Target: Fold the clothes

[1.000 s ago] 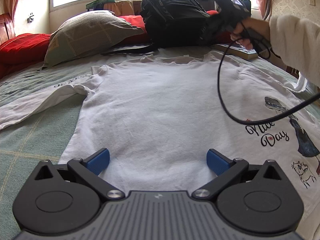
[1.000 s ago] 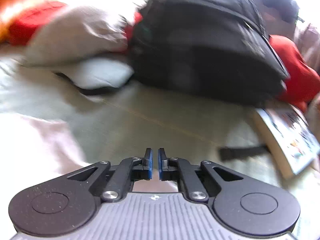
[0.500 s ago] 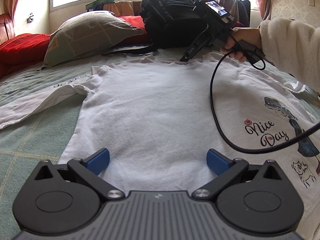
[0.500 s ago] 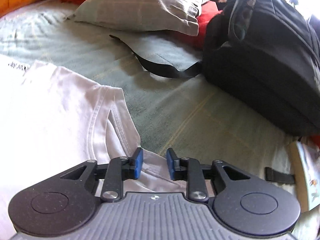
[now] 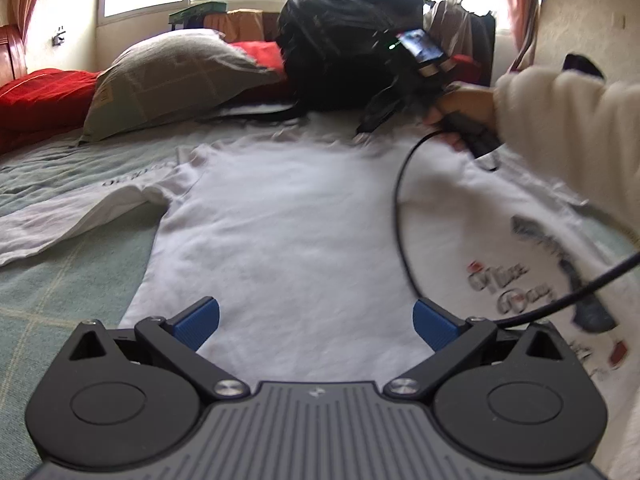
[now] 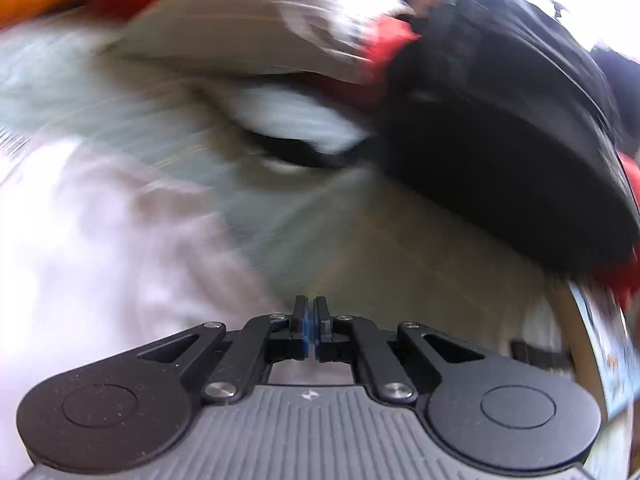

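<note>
Left hand-held gripper (image 5: pixel 316 314) hovers wide open over the hem of the white cotton T-shirt (image 5: pixel 288 232), which lies flat on the green checked bed (image 5: pixel 60 280). Right hand-held gripper (image 6: pixel 311 320), half open half a second ago, has now pinched shut at the T-shirt's collar edge; blur hides whether cloth is caught. Beyond the collar, a black backpack (image 6: pixel 500 152).
</note>
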### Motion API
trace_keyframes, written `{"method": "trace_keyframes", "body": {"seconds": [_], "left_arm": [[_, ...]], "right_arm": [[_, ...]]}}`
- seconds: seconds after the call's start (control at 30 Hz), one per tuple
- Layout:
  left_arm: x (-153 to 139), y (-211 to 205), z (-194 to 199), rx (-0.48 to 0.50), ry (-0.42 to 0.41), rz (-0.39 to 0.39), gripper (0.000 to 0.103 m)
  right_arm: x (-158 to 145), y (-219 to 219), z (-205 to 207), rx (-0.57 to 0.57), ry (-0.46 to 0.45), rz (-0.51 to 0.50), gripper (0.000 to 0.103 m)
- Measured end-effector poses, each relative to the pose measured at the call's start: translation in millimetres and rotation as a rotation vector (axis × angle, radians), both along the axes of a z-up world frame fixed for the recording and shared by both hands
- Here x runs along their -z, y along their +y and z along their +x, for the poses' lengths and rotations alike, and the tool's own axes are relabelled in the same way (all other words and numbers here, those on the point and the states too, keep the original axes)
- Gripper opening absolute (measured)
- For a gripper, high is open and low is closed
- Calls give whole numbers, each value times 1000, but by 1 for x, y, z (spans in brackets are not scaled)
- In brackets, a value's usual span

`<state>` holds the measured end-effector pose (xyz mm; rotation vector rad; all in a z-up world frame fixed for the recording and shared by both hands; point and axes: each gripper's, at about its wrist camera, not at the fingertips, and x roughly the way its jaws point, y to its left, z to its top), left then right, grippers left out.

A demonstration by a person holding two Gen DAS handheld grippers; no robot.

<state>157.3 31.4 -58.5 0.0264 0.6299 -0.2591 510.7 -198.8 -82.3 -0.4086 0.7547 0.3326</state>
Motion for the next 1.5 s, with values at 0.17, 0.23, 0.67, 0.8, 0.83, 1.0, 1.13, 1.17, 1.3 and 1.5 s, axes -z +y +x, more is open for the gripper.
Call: {"method": "trace_keyframes", "body": {"seconds": [0.17,0.23,0.67,0.8,0.83,1.0,1.13,1.17,1.3,1.5], "left_arm": [[-4,1,-1,-7,-10,15,102],[-2,-1,-1,2,-5,22,102],[-4,-3,-4,1,-2,39,102],[-4,-4,-6,17,-6,31,102],[-4,-5,-6,23,-5,33,102],[-2,-10,-7,41,-1,47,102],[-3,-13,-8,47,0,53,102],[-3,-13,-8,48,0,54,102],[-4,-16,-9,54,1,61,102],[-7,-28,-15,105,-8,75,102]], "right_arm": [[-25,-10,-8,78,71,140,23],[-32,-12,-15,112,120,152,44],[-2,-18,23,248,156,235,55],[-24,-25,5,237,133,235,56],[-29,-25,0,235,133,218,58],[-28,-28,-14,275,175,75,68],[-4,-32,-5,314,190,69,77],[-1,-32,0,319,163,63,82],[2,-44,15,349,113,112,94],[-28,-76,-2,336,46,222,92]]}}
